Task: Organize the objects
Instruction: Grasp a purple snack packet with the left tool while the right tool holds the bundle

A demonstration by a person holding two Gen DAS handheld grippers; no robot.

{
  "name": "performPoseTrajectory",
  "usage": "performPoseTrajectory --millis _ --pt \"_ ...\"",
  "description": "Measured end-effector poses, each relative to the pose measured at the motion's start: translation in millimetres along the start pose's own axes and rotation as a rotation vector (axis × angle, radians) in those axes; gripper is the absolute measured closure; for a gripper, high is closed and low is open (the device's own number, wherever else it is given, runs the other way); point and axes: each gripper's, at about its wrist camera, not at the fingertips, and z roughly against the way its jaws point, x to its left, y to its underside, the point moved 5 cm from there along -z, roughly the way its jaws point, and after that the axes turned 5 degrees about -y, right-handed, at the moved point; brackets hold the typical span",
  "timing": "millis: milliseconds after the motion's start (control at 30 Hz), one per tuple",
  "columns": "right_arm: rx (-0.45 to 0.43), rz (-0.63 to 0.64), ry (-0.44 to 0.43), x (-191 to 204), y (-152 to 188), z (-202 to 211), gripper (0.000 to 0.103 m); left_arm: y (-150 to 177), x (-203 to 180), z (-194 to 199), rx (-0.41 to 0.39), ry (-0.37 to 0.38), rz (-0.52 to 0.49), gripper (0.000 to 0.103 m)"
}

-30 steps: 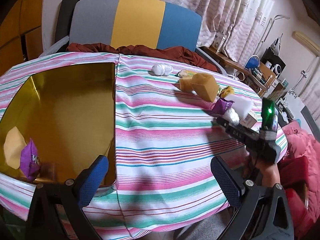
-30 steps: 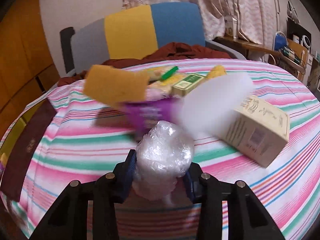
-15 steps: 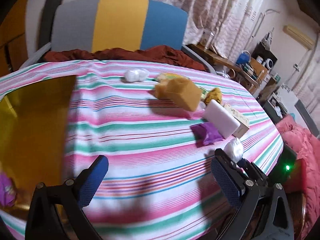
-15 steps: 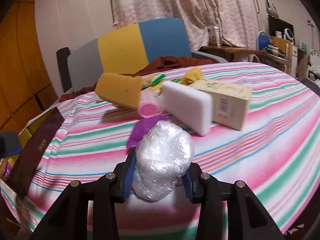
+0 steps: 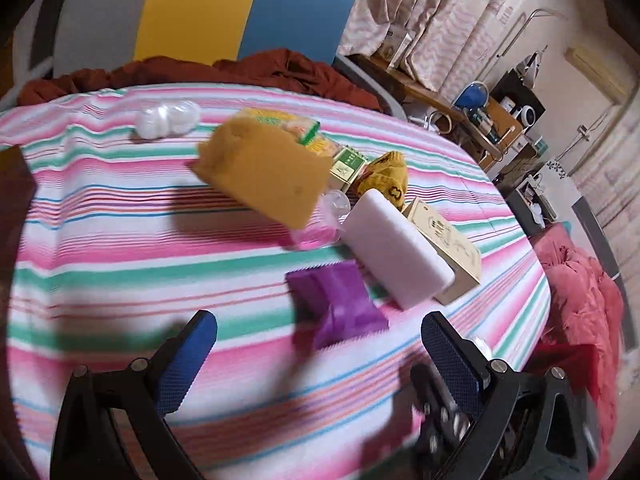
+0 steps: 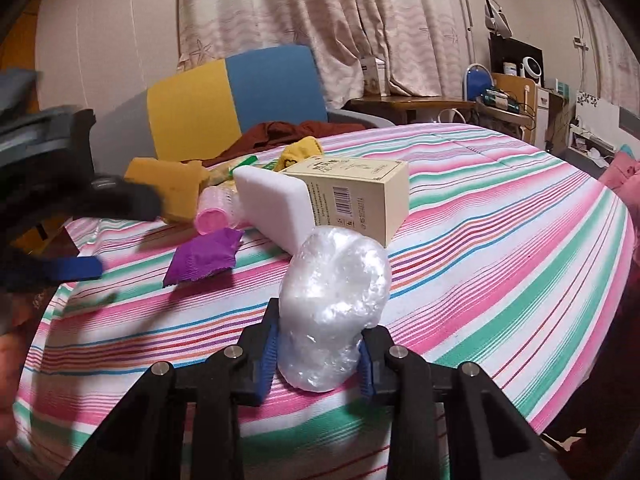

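R gripper (image 6: 318,354) is clamping a crinkly clear-plastic-wrapped white bundle (image 6: 334,308); jaws have just been closing tighter on it, blue pads pressing both sides, bundle standing above the striped pink-green tablecloth (image 6: 500,264). L gripper (image 5: 320,354) is hanging w/ jaws spread wide, nothing betw. them, purple foil sachet (image 5: 338,306) lying on cloth just ahead. Behind sachet: white foam block (image 5: 396,248) leaning against cream cardboard box (image 5: 448,246), pink-capped small bottle (image 5: 316,228), orange-yellow sponge block (image 5: 264,172).
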Motion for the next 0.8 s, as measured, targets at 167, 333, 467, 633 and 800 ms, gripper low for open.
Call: performPoseTrajectory --millis 167,333,467,633,800 --pt "-0.001 -0.005 -0.022 -0.8 2.0 2.5 0.071 -8.0 -13.8 -34.6 0.057 0.012 0.014 0.012" --pt "0.001 -0.001 -0.041 -1.4 1.9 3.5 0.07 -4.4 -22.8 -46.9 0.028 -0.042 -0.072 0.031" --pt "0.006 0.004 -0.065 1.3 1.2 3.5 0.058 4.6 -22.6 -45.2 -0.017 -0.06 -0.186 0.058" --pt "0.012 0.015 -0.073 6.5 0.6 5.7 0.049 18.6 -12.6 -36.0 -0.07 -0.05 -0.251 0.06" --pt "0.012 -0.023 -0.101 5.2 -6.2 9.2 0.047 26.7 4.1 -25.2 -0.102 -0.005 -0.224 0.06"
